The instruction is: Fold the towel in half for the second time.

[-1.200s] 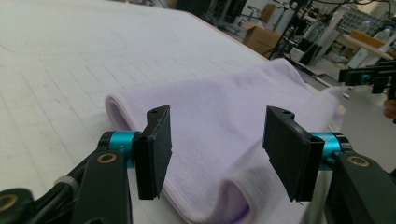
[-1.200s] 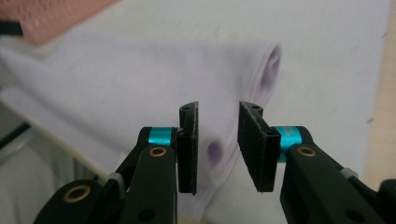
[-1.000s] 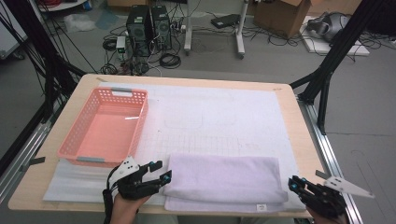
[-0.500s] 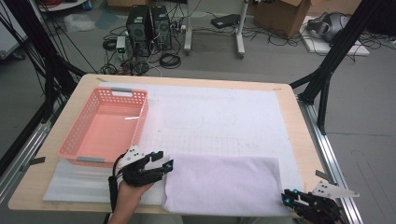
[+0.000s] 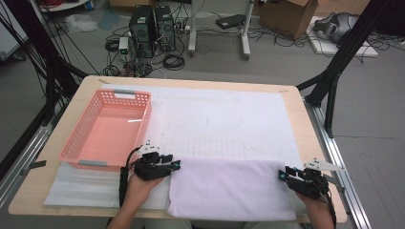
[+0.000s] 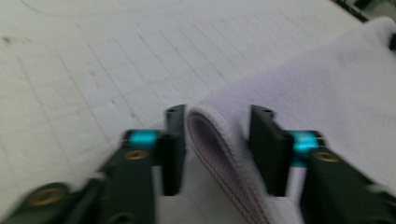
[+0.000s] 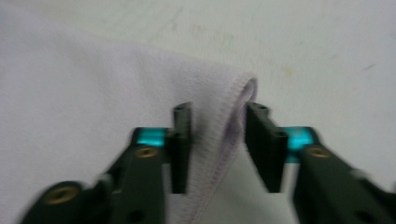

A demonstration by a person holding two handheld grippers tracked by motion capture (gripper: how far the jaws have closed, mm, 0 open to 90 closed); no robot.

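As both jaw pairs close around the far corners of the folded lilac terry towel [image 5: 231, 188], pads not yet pressing, left gripper [image 6: 217, 149] and right gripper [image 7: 218, 147] must next clamp and lift together.

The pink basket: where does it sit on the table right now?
In the high view the pink basket stands at the table's left side on the white mat, just beyond the left gripper and left of the folded lilac towel.

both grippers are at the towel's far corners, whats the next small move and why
Probably finish closing both. The left gripper and right gripper each straddle a folded corner of the lilac towel; their jaws have just been closing, yet gaps remain beside the cloth, so lifting now might drop it.
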